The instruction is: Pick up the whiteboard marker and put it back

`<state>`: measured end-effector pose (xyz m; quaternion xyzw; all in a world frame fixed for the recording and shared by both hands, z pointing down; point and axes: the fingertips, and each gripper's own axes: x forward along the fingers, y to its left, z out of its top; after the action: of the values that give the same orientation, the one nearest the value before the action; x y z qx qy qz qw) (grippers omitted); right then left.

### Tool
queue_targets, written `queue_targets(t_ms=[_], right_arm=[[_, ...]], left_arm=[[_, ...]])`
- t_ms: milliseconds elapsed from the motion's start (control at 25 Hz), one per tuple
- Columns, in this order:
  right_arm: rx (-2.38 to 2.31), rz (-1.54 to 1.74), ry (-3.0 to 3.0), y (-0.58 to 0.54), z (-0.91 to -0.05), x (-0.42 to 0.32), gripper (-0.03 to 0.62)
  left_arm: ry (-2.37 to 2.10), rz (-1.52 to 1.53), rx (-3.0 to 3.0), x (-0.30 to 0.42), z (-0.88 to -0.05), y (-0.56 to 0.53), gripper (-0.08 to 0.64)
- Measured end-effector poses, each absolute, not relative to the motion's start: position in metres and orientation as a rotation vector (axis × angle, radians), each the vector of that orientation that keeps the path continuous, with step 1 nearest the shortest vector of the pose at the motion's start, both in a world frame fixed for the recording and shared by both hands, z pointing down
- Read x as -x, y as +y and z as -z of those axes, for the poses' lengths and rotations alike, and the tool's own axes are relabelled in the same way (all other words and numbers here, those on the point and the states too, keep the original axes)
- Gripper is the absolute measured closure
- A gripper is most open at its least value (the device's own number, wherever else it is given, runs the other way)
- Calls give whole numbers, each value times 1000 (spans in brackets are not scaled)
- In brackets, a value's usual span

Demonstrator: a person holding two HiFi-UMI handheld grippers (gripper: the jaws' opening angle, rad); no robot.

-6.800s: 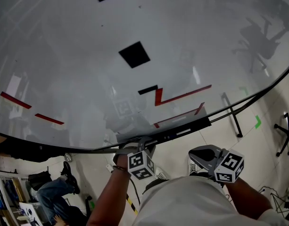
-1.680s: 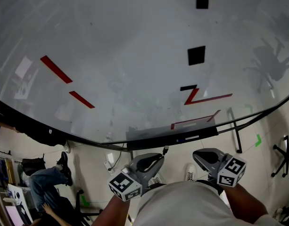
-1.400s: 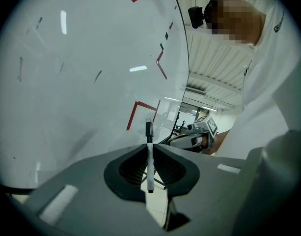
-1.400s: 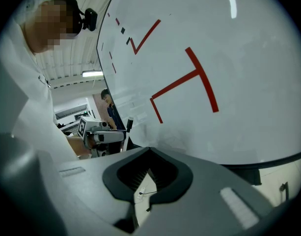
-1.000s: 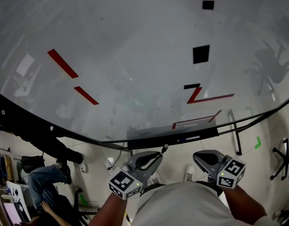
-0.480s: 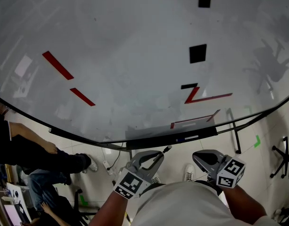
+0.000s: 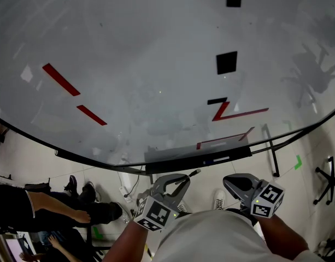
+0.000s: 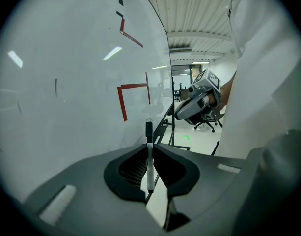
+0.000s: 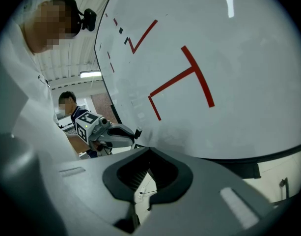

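The whiteboard marker (image 8: 149, 157), white with a black cap, stands upright between the jaws of my left gripper (image 8: 149, 144), which is shut on it. In the head view the left gripper (image 7: 183, 178) hangs just below the whiteboard's dark tray (image 7: 197, 160), and the marker's (image 7: 193, 173) black end pokes out toward the tray. My right gripper (image 7: 228, 180) sits to the right at the same height. Its jaws (image 9: 149, 150) are shut with nothing between them. The whiteboard (image 7: 156, 64) carries red lines and black squares.
A person's legs (image 7: 52, 212) cross the floor at the lower left. The board's stand foot (image 7: 270, 142), a green floor mark (image 7: 299, 159) and an office chair (image 7: 330, 162) lie to the right. My white shirt (image 7: 211, 239) fills the bottom of the head view.
Since 6.8 s ago the left gripper has come away from the tray with the marker in it. Over the last second it turned slightly, and a person walked in at the lower left.
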<state>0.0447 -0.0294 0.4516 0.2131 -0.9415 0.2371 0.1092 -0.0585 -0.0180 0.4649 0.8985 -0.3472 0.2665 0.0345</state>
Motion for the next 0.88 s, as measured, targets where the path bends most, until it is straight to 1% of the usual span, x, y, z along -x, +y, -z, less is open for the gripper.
queue_targets(t_ms=[280,560,880], right_arm=[[-626,-701,-2769,-29,-451,-45,591],[-627,-710,-2768,-29,-452,-47,591],[-628,-711,-2762,-28,-453,-48,591]], left_arm=[[-1053,-1040,-2808,56,-473,-16,506],[-1037,-1176,-2814,55,-481,-13,506],[-1008,-1399,-2808,62,-490,-17,506]])
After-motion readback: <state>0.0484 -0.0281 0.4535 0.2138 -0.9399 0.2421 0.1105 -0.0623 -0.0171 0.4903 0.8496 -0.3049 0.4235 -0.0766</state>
